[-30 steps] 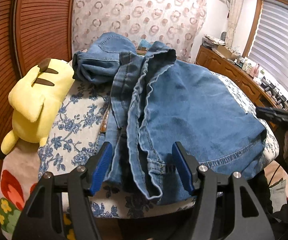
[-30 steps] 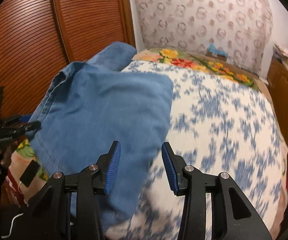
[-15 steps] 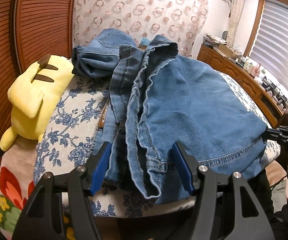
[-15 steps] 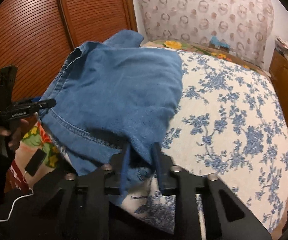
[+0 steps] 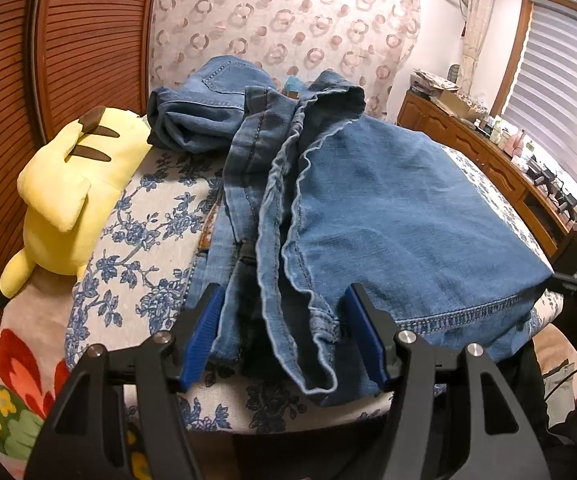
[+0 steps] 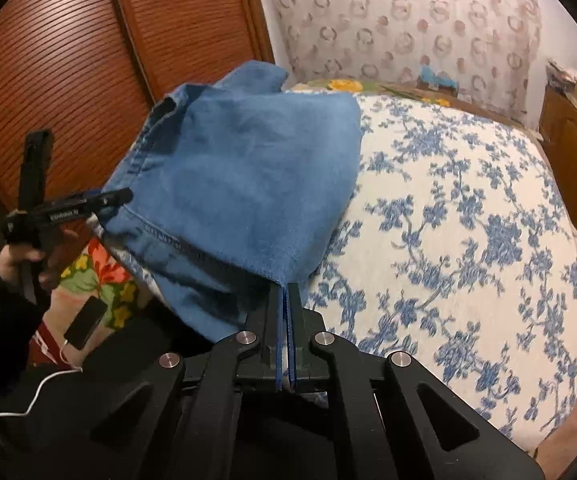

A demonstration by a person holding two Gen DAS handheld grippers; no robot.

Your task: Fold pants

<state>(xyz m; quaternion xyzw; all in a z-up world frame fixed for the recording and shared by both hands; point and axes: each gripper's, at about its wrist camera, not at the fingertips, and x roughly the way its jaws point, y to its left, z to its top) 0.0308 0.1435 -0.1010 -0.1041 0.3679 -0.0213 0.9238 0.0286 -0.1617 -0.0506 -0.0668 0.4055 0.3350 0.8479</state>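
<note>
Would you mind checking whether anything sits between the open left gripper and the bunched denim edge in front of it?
Nothing visible does. The left gripper has its jaws open on either side of the jeans, whose bunched edge already lies between its fingers.

Ahead-right of my right tongs (image 6: pixel 286 292): open bedspread (image 6: pixel 468 208), clear passage. Ahead-left of them: jeans (image 6: pixel 240 176) piled. Far left: louvred doors (image 6: pixel 88 60) wall off that side. Between my left tongs' (image 5: pixel 284 332) fingers: bunched jeans seams fill gap. Left of left tongs: strip of bare bedspread, then plush (image 5: pixel 68 188) blocks. Right of bed: dresser (image 5: pixel 528 184).
</note>
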